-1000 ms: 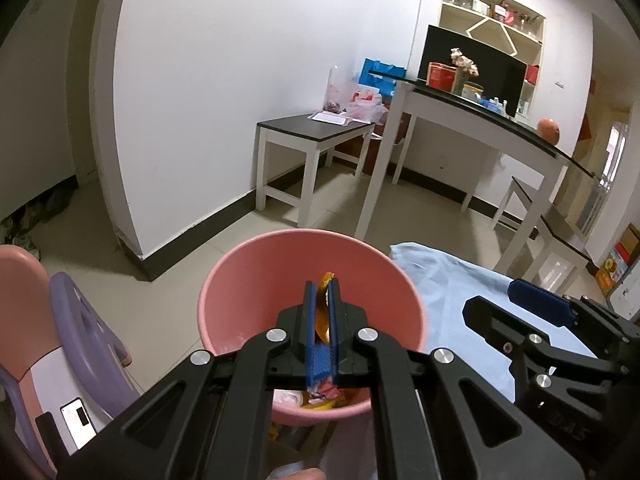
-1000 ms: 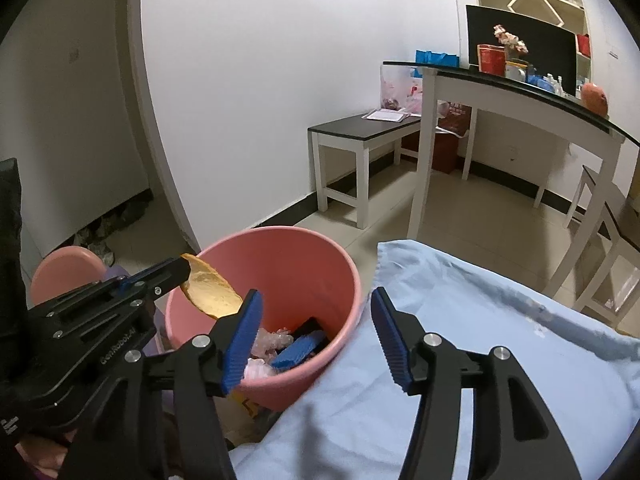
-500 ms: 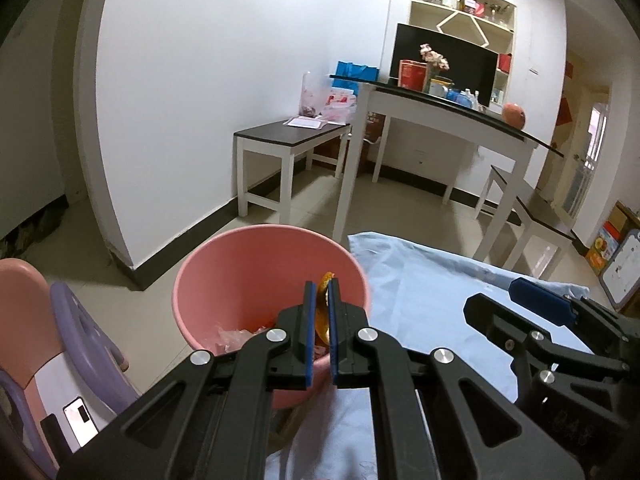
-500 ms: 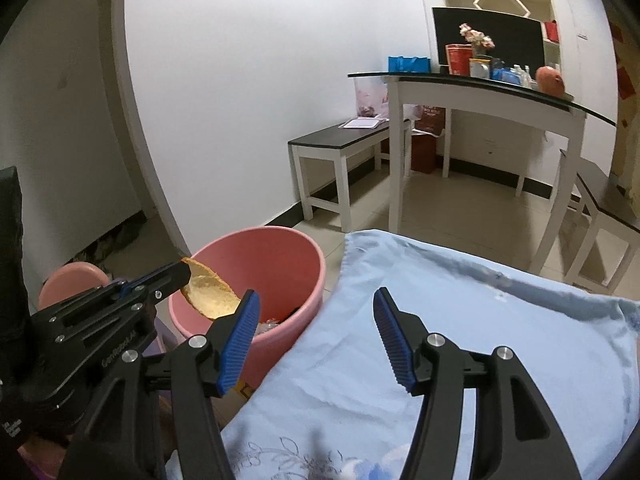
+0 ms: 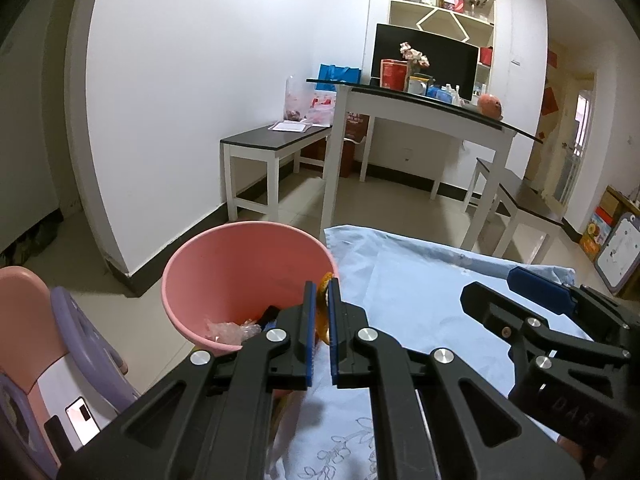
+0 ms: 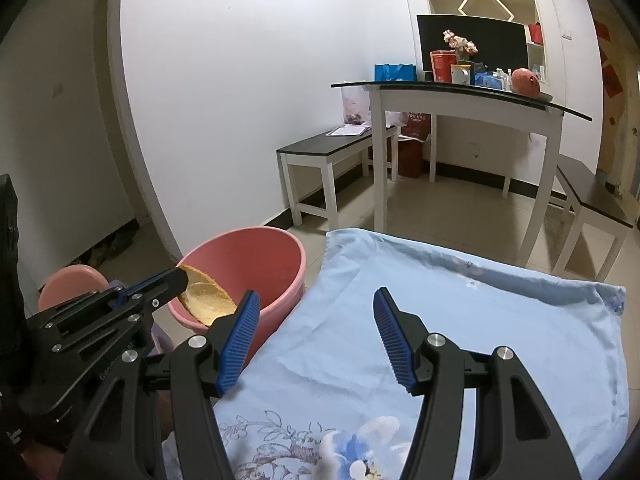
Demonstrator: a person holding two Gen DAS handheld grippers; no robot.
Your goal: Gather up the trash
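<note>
Peel poised over bucket

Left wrist: left tool (image 5: 321,300) pinches the orange peel (image 5: 322,316) above the pink bucket (image 5: 224,252) rim; released there, it could land on the blue cloth (image 5: 420,280).

Right wrist: right tool (image 6: 316,320) gapes empty.

The bucket (image 6: 256,256) sits at lower left of the right wrist frame, just left of the cloth-covered table (image 6: 480,320); scraps (image 5: 228,330) lie in its bottom. A bench (image 6: 332,148) stands behind, a high table (image 6: 460,98) to its right at upper right
</note>
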